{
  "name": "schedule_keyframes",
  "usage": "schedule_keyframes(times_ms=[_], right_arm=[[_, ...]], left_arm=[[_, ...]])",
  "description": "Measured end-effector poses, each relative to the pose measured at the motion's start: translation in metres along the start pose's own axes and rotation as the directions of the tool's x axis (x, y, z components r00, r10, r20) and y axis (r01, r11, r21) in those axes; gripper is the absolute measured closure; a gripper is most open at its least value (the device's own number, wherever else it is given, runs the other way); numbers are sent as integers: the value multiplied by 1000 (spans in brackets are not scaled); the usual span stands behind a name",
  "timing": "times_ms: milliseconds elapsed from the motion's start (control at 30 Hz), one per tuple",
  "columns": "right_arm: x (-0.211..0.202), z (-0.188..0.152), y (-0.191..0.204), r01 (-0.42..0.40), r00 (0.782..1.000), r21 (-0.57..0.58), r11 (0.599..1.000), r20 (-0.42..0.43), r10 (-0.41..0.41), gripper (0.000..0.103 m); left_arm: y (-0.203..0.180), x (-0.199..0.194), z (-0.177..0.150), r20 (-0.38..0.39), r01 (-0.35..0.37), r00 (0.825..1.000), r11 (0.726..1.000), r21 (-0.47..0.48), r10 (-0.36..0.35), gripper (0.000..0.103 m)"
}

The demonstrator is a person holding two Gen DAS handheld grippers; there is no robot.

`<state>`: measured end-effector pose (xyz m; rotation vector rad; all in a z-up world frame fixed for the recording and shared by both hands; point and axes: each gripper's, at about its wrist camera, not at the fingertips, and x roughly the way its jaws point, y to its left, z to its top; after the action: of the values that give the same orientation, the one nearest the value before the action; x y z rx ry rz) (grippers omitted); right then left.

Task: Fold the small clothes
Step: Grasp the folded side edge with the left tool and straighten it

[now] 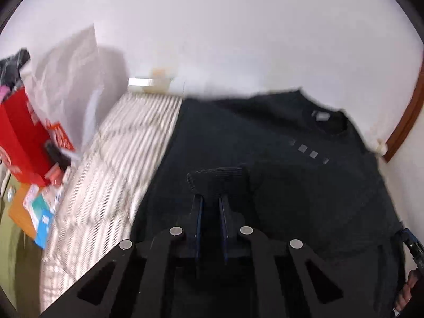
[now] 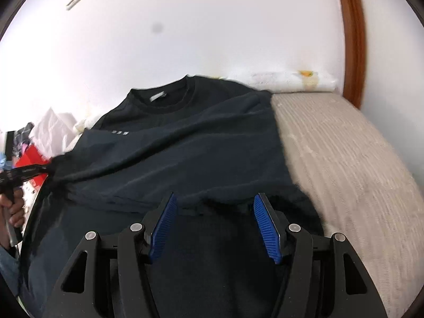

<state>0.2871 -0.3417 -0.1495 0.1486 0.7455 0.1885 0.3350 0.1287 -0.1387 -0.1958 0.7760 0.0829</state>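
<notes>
Black, ribbed cuff fabric (image 1: pixel 216 176) is pinched in the left tongs (image 1: pixel 211 198), whose jaws stand pressed together on it, the sleeve end sticking out just past the tips. From the right wrist view the same left tongs (image 2: pixel 39 170) show at the picture's left edge, pulling a taut ridge of cloth sideways off the shirt, with a hand (image 2: pixel 13 209) wrapped round the handle below. Printing runs along that tool's side, too blurred to read.

Blue ridged pads (image 2: pixel 165 225) line the right tongs (image 2: pixel 213 206), which stand spread apart with nothing pressed between them, over the shirt's hem.

Beyond both lies the dark navy T-shirt (image 2: pixel 185 143), spread front-up on a bed (image 2: pixel 344 159) with a pale ribbed cover. Its long axis runs away from the cameras: hem nearest, round collar (image 2: pixel 169 100) farthest, toward the white wall (image 2: pixel 212 26). Inside the collar sits a small pale label (image 2: pixel 158 96); no writing can be made out on it. On the chest is a short row of small grey squares (image 2: pixel 119 132), not legible as letters.

Left of the bed, a red box (image 1: pixel 21 143) with white markings, a white bag (image 1: pixel 69 74) and some printed packets (image 1: pixel 42 212) are piled; their text is smeared. A brown curved wooden frame (image 2: pixel 355 39) rises beside the bed's far corner
</notes>
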Motion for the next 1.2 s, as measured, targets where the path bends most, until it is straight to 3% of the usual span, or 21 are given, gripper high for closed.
schedule_keyframes(times_ms=[200, 300, 367, 467, 567, 767, 1067, 1200], right_arm=[[-12, 29, -6, 100, 994, 4, 995, 41, -100, 43], [7, 36, -11, 191, 981, -11, 981, 9, -191, 43], [30, 34, -18, 245, 968, -13, 970, -61, -245, 43], [51, 25, -29, 241, 961, 16, 970, -140, -236, 45], [47, 19, -38, 236, 967, 67, 970, -118, -227, 45], [21, 12, -30, 235, 969, 27, 972, -91, -232, 48], [-37, -17, -25, 307, 949, 25, 951, -85, -304, 49], [-57, -34, -19, 250, 961, 3, 968, -123, -248, 51]], left_arm=[[-1, -5, 15, 51, -30, 998, 999, 34, 28, 92], [1, 13, 14, 21, -56, 998, 997, 51, 55, 92], [2, 28, 9, -33, -82, 996, 996, 43, 83, 92], [3, 38, 1, -69, -99, 992, 994, 52, 102, 91], [0, 35, -2, -57, -128, 989, 988, 89, 133, 89], [-10, 15, -6, -16, -164, 986, 978, 126, 167, 88], [-19, -47, -31, 11, -116, 993, 985, 124, 116, 88], [-27, -78, -49, 47, -112, 993, 983, 146, 106, 88]])
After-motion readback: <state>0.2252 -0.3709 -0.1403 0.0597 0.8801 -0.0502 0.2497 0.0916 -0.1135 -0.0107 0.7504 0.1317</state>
